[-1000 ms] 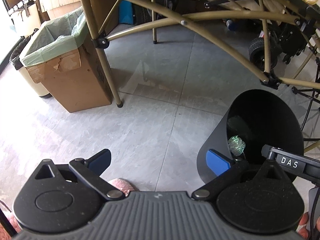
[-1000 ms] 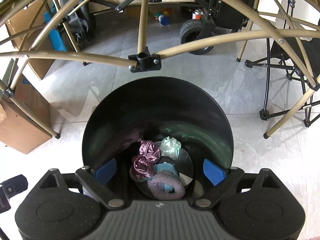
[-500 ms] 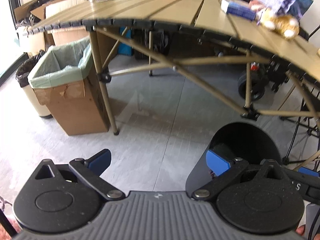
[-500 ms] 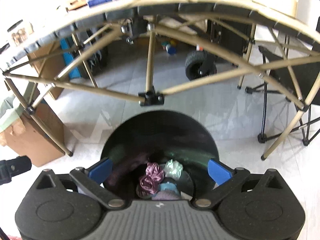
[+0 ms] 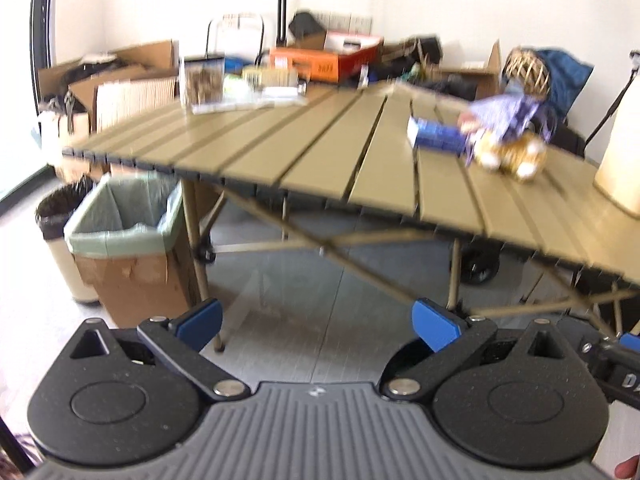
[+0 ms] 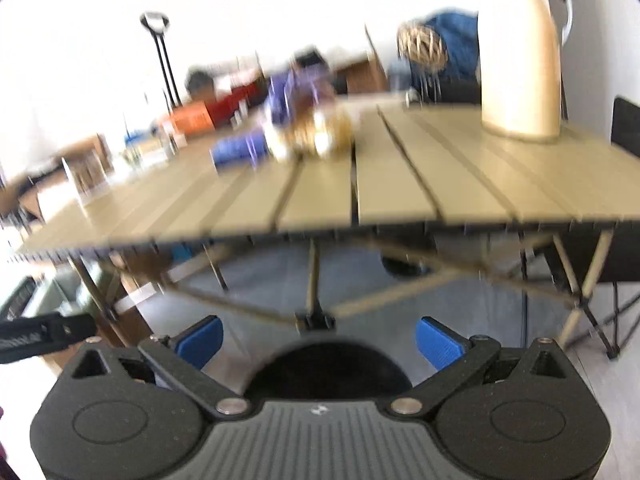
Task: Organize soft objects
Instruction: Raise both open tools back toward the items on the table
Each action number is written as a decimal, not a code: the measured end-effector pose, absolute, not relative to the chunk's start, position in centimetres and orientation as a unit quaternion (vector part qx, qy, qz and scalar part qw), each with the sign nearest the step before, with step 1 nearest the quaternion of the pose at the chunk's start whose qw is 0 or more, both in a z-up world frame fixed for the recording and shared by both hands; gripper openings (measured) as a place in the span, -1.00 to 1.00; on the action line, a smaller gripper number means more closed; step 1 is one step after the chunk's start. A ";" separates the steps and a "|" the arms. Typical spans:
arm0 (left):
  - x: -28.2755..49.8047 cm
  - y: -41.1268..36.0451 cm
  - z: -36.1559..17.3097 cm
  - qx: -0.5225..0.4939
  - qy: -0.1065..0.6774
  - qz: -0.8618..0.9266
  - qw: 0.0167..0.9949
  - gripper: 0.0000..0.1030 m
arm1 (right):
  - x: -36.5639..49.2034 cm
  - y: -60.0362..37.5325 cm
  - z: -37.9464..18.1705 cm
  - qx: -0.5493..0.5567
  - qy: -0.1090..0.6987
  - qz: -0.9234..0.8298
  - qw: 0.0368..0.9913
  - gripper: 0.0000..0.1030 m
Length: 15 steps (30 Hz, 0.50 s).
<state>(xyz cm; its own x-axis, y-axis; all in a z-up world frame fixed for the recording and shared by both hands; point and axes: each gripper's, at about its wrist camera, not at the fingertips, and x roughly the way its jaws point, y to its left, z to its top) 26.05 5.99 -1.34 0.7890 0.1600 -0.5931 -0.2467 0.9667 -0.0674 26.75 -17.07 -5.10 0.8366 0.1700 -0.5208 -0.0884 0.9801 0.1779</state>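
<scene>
we see both claws spread wide with nothing between the blue pads: left claw and right claw each point toward the slatted desk from below its near edge. the soft objects left on the desk, a tan plush toy touching a purple cloth, lie just beside a blue box, well apart from both claws. the black bin sits on the floor directly under the right claw, contents hidden.
</scene>
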 end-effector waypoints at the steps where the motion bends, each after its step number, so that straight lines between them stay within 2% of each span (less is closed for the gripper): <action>1: 26.0 5.9 -0.8 -0.072 0.299 0.106 0.946 1.00 | 26.6 -17.4 -4.5 0.081 0.260 0.078 0.959 1.00; 15: 30.2 4.0 5.5 -0.080 0.244 0.101 0.961 1.00 | 29.8 -19.8 1.9 0.104 0.132 0.056 0.984 1.00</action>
<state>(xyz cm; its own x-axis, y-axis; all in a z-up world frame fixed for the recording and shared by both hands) 30.16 4.00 5.53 0.8600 0.1558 -0.4859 -0.2338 0.9667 -0.1038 29.78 -19.79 1.85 0.9590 0.1376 -0.2476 -0.0828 0.9721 0.2193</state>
